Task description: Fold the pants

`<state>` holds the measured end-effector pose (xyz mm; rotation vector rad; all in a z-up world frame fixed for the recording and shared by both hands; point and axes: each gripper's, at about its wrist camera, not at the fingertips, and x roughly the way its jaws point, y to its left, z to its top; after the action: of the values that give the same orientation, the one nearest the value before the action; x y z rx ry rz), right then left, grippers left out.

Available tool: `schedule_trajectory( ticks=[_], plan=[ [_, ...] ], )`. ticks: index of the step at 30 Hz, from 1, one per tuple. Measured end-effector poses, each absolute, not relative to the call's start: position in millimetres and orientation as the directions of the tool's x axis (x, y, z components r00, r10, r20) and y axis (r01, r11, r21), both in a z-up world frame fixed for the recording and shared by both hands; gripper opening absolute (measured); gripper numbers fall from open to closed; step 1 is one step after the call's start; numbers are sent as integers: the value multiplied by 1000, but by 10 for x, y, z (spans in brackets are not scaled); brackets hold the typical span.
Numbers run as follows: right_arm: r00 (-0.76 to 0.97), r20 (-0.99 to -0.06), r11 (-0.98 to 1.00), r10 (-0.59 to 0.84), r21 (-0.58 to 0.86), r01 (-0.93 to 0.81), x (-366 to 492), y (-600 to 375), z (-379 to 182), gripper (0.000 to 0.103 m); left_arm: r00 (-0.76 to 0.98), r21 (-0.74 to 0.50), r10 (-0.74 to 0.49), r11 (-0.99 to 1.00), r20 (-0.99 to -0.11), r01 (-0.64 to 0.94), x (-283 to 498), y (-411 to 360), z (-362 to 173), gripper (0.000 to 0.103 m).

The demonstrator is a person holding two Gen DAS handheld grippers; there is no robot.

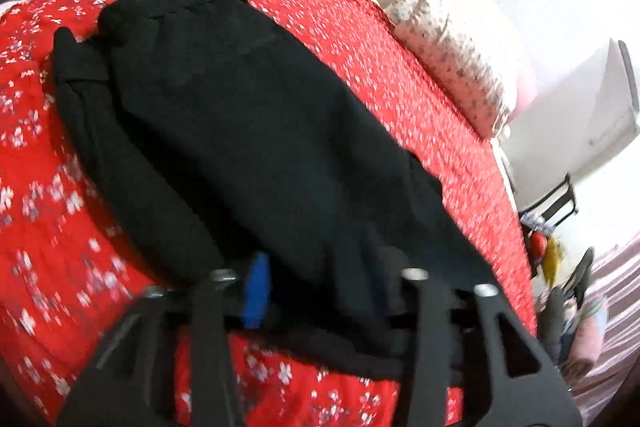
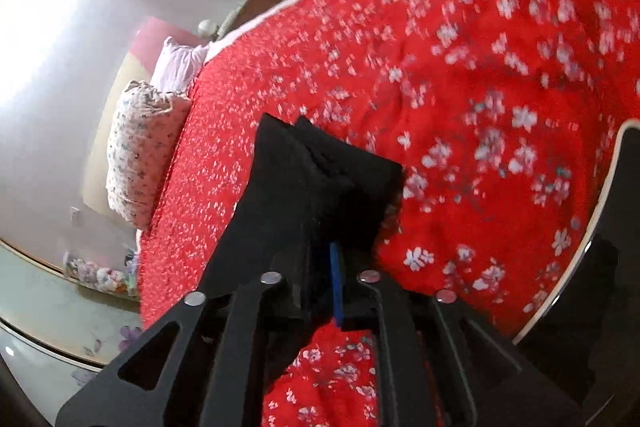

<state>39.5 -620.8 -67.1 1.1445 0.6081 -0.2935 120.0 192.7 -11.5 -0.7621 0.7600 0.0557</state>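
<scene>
— Where are your pants (image 1: 248, 115)?
— Spread black across the red bed (image 1: 420, 75), beside the pillow (image 1: 452, 51).
— Your left gripper (image 1: 320, 291)?
— Jaws closed on the pants' near edge.
— Your right gripper (image 2: 320, 267)?
— Jaws pinch a bunched fold of pants (image 2: 308, 179), raised over the bed (image 2: 480, 67).

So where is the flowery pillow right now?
The flowery pillow lies at the right edge of the red bedspread in the left wrist view, beyond the black pants; the right wrist view shows it on the left.
</scene>
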Motion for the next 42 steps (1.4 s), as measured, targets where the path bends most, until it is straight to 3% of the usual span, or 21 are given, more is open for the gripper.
schedule_trajectory(
  ticks=[6, 8, 10, 16, 21, 23, 24, 25, 26, 27, 30, 33, 39, 42],
  plan=[
    [802, -587, 398, 106, 765, 507, 422, -6224, -679, 12, 750, -732, -284, 575, -598, -365, 1282, 2347, -199, 58],
    [805, -580, 382, 126, 777, 500, 459, -6229, -698, 21, 748, -751, -297, 538, -593, -382, 1312, 2456, -237, 58],
    [813, -564, 379, 146, 791, 481, 494, -6224, -694, 40, 744, -761, -301, 506, -596, -406, 1332, 2540, -274, 58],
    [814, -559, 346, 156, 803, 485, 516, -6233, -663, 43, 730, -746, -298, 520, -615, -416, 1366, 2573, -298, 58],
    [826, -543, 316, 152, 819, 480, 472, -6259, -705, 35, 722, -737, -296, 526, -626, -424, 1408, 2590, -306, 58],
    [812, -568, 351, 132, 793, 498, 496, -6244, -690, 19, 717, -730, -290, 532, -633, -429, 1438, 2589, -302, 58],
    [801, -586, 377, 124, 774, 509, 529, -6233, -681, 6, 714, -724, -287, 537, -639, -433, 1453, 2586, -299, 56],
    [798, -591, 388, 122, 768, 509, 551, -6225, -675, 5, 710, -718, -282, 541, -645, -438, 1463, 2582, -295, 55],
    [806, -581, 386, 119, 774, 501, 548, -6224, -658, 5, 706, -710, -275, 546, -653, -444, 1471, 2576, -282, 47],
    [814, -569, 387, 115, 781, 491, 542, -6225, -640, 4, 697, -695, -262, 556, -668, -457, 1499, 2568, -265, 33],
    [841, -530, 404, 108, 797, 449, 541, -6224, -521, 4, 680, -678, -256, 562, -687, -473, 1496, 2624, -295, 14],
    [847, -521, 408, 112, 801, 439, 591, -6235, -428, 4, 689, -701, -276, 538, -670, -467, 1428, 2698, -339, 6],
    [898, -428, 400, 99, 844, 358, 511, -6278, -194, 4, 738, -672, -223, 631, -636, -388, 1200, 2553, -45, 4],
    [902, -426, 395, 74, 843, 366, 417, -6332, -223, 4, 763, -659, -199, 661, -615, -359, 989, 2501, 11, 4]
  ],
)
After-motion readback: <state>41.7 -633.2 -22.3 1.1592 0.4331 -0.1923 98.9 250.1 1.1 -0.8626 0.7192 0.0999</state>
